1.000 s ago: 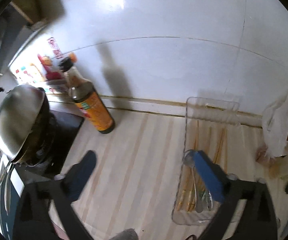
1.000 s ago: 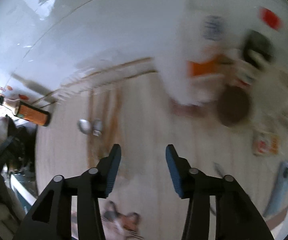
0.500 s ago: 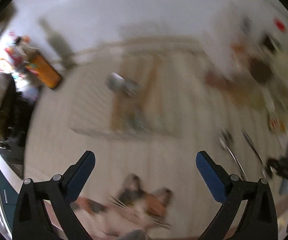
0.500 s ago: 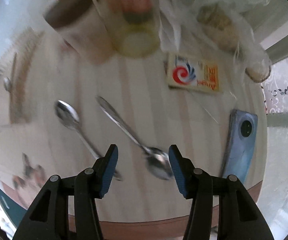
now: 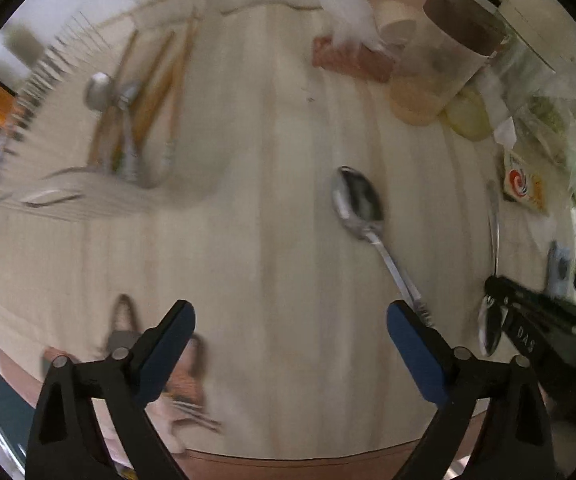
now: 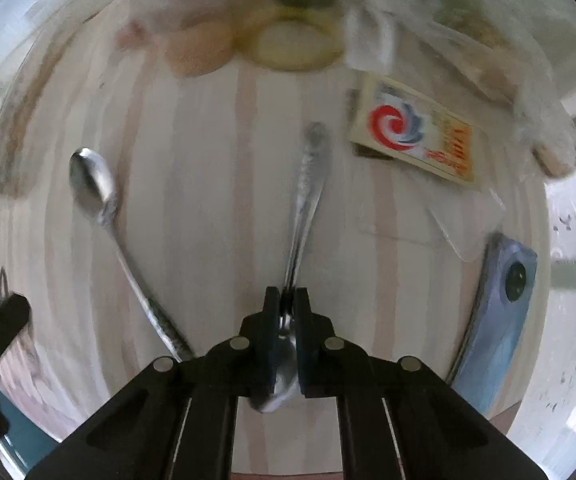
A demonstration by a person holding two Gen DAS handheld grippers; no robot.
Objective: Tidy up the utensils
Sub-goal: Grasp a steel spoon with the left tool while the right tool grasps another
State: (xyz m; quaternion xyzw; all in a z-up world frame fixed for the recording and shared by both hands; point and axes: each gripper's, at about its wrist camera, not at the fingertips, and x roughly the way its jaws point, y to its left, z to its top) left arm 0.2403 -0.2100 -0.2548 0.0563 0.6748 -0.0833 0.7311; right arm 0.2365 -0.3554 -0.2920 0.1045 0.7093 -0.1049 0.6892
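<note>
My right gripper (image 6: 286, 304) is shut on a metal spoon (image 6: 306, 184) near its bowl end, the handle pointing away from me over the striped wooden counter. A second spoon (image 6: 105, 216) lies loose on the counter to its left; it also shows in the left wrist view (image 5: 364, 216), just ahead of my open, empty left gripper (image 5: 290, 332). The clear utensil tray (image 5: 99, 184) with chopsticks and spoons in it sits at the far left. The right gripper (image 5: 528, 312) with its spoon shows at the right edge of the left wrist view.
Jars (image 5: 444, 64) and plastic bags crowd the back right of the counter. A small printed box (image 6: 416, 140) and a blue phone (image 6: 500, 320) lie to the right of the held spoon. A cat picture (image 5: 175, 376) marks the counter's near edge.
My right gripper has swung to the right over the spoons and shut on one of them. My left gripper has swung from the tray toward the loose spoon, still open.
</note>
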